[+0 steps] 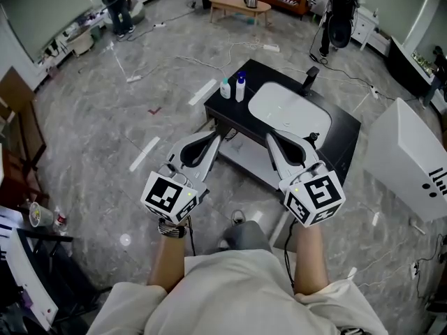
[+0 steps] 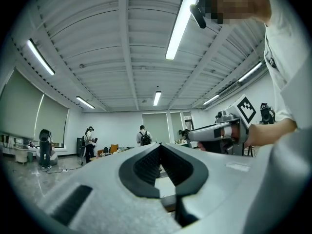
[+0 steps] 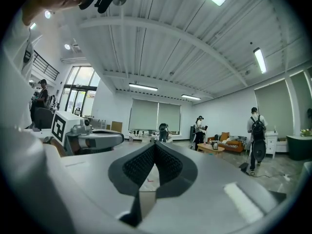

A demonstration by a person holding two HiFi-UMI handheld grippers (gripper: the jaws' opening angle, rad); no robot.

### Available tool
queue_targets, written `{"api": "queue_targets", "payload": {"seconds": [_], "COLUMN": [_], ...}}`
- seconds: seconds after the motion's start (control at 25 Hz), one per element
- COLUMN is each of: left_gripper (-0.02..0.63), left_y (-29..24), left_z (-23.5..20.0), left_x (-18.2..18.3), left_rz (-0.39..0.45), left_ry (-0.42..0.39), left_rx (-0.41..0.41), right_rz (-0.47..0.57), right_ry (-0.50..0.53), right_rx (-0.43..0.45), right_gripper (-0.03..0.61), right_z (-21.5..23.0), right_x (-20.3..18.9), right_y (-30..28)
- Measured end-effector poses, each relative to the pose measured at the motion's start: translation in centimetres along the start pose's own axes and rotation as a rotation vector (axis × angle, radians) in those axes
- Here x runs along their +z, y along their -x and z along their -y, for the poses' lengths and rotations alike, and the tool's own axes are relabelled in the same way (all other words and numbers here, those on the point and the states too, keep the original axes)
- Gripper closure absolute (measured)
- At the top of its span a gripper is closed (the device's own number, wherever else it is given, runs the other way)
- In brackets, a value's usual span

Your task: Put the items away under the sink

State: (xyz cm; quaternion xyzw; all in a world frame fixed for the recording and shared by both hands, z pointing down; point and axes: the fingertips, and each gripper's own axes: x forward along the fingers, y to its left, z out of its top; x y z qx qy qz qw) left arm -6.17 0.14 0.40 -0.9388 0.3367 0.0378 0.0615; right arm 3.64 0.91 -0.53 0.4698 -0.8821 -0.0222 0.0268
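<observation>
Left tool, right tool: both jaws together, empty, near side of bench. White bottle, blue-capped bottle upright at bench's far left corner. Probably light, stiff, slick plastic; take mid-body, below cap.

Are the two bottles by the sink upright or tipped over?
Upright. The smaller bottle and the blue-capped bottle both stand cap-up on the black counter beside the white basin.

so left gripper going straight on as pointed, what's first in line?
Probably nothing near: the left gripper points about level, passing above the sink counter into open room. A person with a backpack stands far off, roughly along that line; depth is unclear.
</observation>
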Motion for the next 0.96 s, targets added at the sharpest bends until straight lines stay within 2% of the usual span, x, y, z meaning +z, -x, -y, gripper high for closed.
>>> {"api": "queue_targets", "payload": {"seconds": [0.4, 0.96], "left_gripper": [0.607, 0.607], "left_y": [-0.3, -0.2], "left_z": [1.1, 0.4], "left_x": [-0.5, -1.7], "left_rz": [-0.018, -0.044], "left_ry": [-0.04, -0.021], "left_rx": [-0.018, -0.027], "right_rz": [-0.039, -0.051], "right_ry": [0.05, 0.063], "right_rx": [-0.006, 0.002], "right_gripper": [0.572, 0.572], "right_z": [0.2, 0.0], "right_x": [-1.5, -1.9], "right_y": [0.5, -0.9]}}
